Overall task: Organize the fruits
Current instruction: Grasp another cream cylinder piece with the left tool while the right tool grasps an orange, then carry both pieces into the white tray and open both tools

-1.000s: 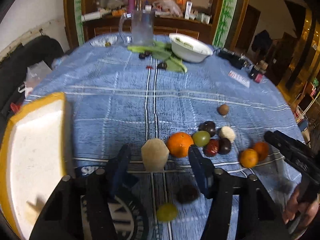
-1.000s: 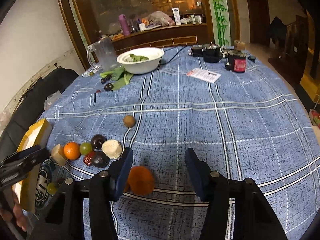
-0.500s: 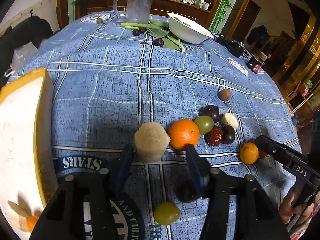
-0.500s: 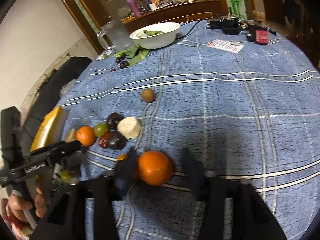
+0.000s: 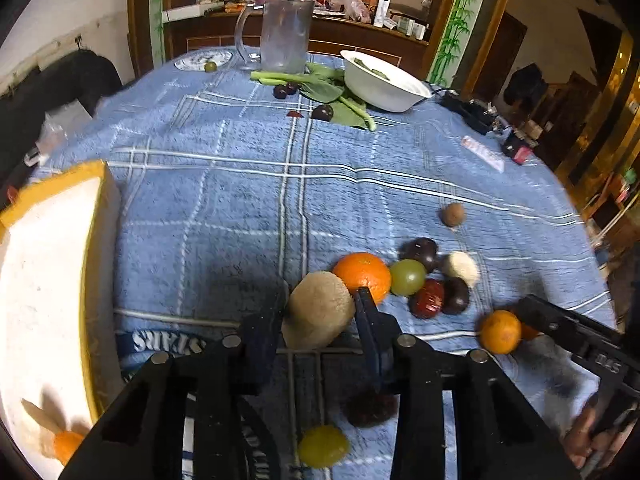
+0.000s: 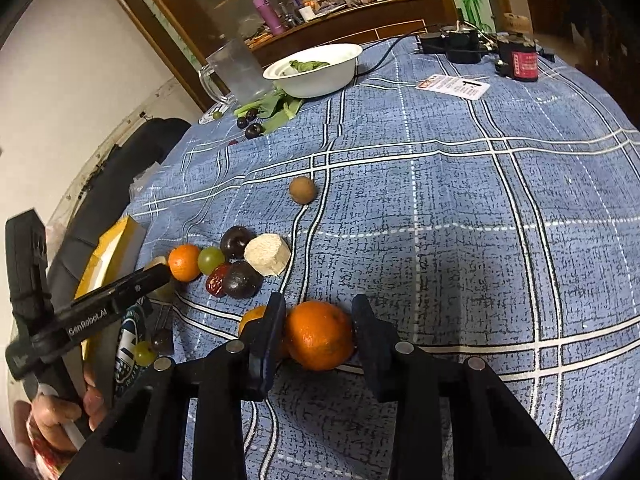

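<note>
In the left wrist view my left gripper (image 5: 320, 296) has a beige fruit chunk (image 5: 316, 316) between its jaws, which are closing, and both pads touch it. Just behind it lie an orange (image 5: 362, 276), a green grape (image 5: 407, 277), dark plums, a red date (image 5: 430, 304) and a white chunk (image 5: 462, 266). My right gripper (image 6: 318, 304) is closing on a large orange (image 6: 320, 336), with its pads against both sides. A second orange (image 6: 254, 320) peeks out behind its left finger. A yellow-rimmed white foam tray (image 5: 40, 280) lies at the left.
A small brown fruit (image 5: 453, 214) sits alone farther back. A green grape (image 5: 322, 446) and a dark fruit (image 5: 370, 408) lie under my left gripper. A glass mug (image 5: 284, 36), green leaves (image 5: 328, 92), a white bowl (image 5: 384, 84) and black devices (image 6: 456, 44) are at the far edge.
Both pairs of jaws have narrowed. The left pair has come forward around the beige chunk and the right pair has closed in on the large orange.
</note>
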### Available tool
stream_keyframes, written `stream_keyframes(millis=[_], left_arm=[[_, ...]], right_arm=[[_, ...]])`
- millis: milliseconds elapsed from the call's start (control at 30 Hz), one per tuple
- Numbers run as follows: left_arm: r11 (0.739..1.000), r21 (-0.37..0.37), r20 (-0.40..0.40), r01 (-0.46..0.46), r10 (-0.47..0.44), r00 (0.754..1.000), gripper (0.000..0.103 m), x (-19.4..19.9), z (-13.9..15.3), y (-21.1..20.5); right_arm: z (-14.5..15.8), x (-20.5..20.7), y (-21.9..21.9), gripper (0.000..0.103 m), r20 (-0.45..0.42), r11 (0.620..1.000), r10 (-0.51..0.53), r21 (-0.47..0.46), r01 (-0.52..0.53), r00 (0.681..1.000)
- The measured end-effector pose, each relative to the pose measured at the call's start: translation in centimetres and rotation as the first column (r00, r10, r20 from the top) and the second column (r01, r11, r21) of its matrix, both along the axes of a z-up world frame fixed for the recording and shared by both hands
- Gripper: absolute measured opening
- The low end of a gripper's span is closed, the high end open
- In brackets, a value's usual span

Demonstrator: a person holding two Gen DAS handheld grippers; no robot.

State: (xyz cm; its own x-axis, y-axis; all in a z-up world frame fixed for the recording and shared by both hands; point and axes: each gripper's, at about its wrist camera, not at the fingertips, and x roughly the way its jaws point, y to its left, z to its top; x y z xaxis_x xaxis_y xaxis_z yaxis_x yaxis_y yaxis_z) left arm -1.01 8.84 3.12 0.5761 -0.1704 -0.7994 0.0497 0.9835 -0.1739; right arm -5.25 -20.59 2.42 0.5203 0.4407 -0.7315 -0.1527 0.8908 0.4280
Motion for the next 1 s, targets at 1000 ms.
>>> stream_keyframes(millis=[1000], left_arm=[[0.938, -0.023, 0.166, -0.347, 0.346, 0.923, 0.036, -11.7, 3.8, 17.3]], right_arm=[[6.0, -3.4, 11.9, 0.037, 0.105, 0.96, 0.225, 0.144, -0.238, 0.969]])
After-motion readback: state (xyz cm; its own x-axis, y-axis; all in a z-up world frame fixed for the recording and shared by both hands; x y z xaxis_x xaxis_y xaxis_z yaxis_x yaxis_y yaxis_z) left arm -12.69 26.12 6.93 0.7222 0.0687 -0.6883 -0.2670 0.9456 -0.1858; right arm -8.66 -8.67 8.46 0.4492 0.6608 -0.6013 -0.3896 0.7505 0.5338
